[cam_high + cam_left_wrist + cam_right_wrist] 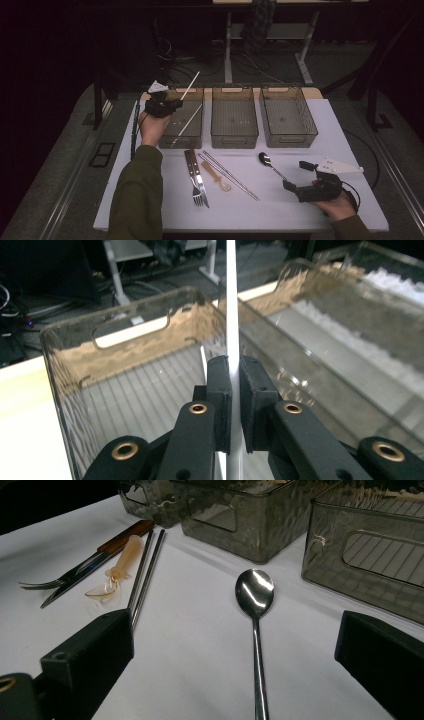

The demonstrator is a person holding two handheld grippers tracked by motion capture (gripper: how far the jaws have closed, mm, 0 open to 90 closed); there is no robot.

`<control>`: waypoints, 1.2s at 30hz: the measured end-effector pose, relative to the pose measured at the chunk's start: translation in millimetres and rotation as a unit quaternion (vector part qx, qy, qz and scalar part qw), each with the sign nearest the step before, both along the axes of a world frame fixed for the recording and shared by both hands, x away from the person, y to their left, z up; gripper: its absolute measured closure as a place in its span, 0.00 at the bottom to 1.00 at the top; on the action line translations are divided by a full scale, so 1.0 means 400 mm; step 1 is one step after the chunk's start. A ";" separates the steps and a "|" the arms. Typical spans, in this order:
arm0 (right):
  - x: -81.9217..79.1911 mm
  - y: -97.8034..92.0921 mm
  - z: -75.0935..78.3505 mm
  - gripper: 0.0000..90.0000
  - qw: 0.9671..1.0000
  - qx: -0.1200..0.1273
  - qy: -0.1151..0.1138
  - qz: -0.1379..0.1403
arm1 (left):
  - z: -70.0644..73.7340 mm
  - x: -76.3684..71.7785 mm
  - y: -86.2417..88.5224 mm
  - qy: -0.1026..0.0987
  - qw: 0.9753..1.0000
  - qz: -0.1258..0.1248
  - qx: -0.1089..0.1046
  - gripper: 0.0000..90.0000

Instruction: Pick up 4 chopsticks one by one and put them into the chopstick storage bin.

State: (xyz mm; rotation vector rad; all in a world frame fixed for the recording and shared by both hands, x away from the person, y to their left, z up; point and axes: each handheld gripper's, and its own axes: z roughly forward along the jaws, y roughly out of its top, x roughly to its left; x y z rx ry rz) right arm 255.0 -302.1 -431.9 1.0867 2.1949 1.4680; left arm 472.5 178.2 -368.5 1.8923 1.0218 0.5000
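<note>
Three bins [234, 117], three chopsticks [230, 175], two spoons [272, 165].

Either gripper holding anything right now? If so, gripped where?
Left gripper is shut on a white chopstick, clamped partway along its shaft, above the left bin. Right gripper is open, holding nothing.

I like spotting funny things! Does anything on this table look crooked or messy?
Nothing is spilled or broken. One white chopstick lies slanted in the left bin, and the left tongs hold another white stick tilted over it. The fork, the knife, the small spoon and the metal chopsticks lie loosely together.
</note>
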 end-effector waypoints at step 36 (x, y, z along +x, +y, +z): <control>-0.004 -0.004 0.000 0.02 1.000 0.000 0.000 -0.003 | -0.029 0.003 -0.014 0.042 0.998 0.024 0.034 0.65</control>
